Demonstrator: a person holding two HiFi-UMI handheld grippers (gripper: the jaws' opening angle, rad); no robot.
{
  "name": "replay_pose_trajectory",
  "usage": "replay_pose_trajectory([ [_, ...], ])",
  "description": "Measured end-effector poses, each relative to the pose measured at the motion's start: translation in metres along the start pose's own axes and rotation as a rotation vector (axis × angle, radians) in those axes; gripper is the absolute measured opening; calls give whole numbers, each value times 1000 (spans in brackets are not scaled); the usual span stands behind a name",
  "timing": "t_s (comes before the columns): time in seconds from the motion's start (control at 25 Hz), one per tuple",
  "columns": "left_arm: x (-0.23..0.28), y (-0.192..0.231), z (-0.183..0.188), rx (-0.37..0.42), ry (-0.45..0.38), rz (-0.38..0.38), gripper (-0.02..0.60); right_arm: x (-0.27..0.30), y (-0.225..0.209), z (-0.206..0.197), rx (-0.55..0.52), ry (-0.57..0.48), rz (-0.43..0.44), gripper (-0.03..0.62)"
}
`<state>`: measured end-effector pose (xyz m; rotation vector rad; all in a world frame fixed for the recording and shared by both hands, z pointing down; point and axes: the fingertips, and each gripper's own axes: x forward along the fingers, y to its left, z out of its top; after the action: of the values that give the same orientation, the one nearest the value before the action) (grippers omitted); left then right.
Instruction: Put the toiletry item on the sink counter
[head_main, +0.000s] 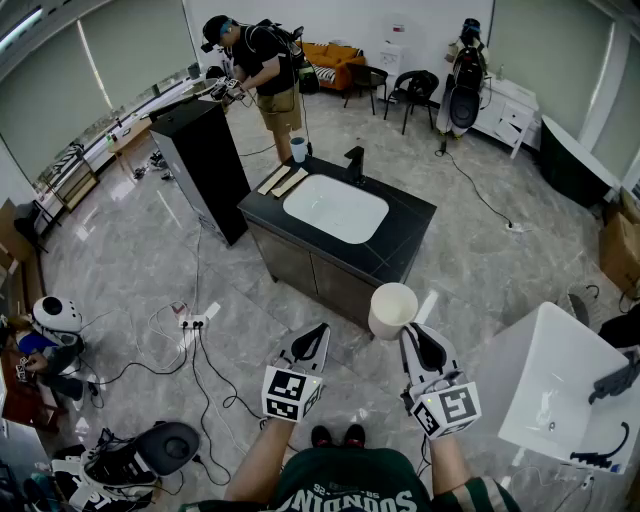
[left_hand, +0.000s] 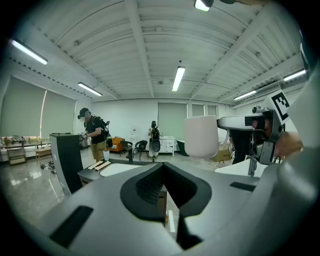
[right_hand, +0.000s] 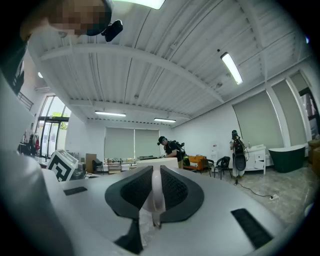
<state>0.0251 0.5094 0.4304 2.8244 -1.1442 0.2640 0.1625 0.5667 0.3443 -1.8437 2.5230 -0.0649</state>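
Sink tabletop (head_main: 408, 228), black, with a white basin (head_main: 335, 208) set in it.
White cup (head_main: 392, 310): held up in the air, short of the tabletop, its handle clenched in the right claw (head_main: 415, 338).
Left claw (head_main: 312, 342): closed, nothing held.

Tabletop's (head_main: 405, 235) right strip is sitting open; the basin (head_main: 335, 208) is hogging the middle, with faucet (head_main: 356, 163), cup (head_main: 298, 149) and two flat items (head_main: 283, 181) crowding the far-left side.
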Motion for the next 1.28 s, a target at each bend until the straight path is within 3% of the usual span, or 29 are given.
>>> replay_pose_trajectory([
  [0.64, 19, -2, -6, 15, 13, -36, 11, 7, -18, -8, 3, 4, -33, 74],
  [1.28, 8, -11, -8, -4, 25, 20, 11, 1, -15, -6, 21, -6, 49, 75],
])
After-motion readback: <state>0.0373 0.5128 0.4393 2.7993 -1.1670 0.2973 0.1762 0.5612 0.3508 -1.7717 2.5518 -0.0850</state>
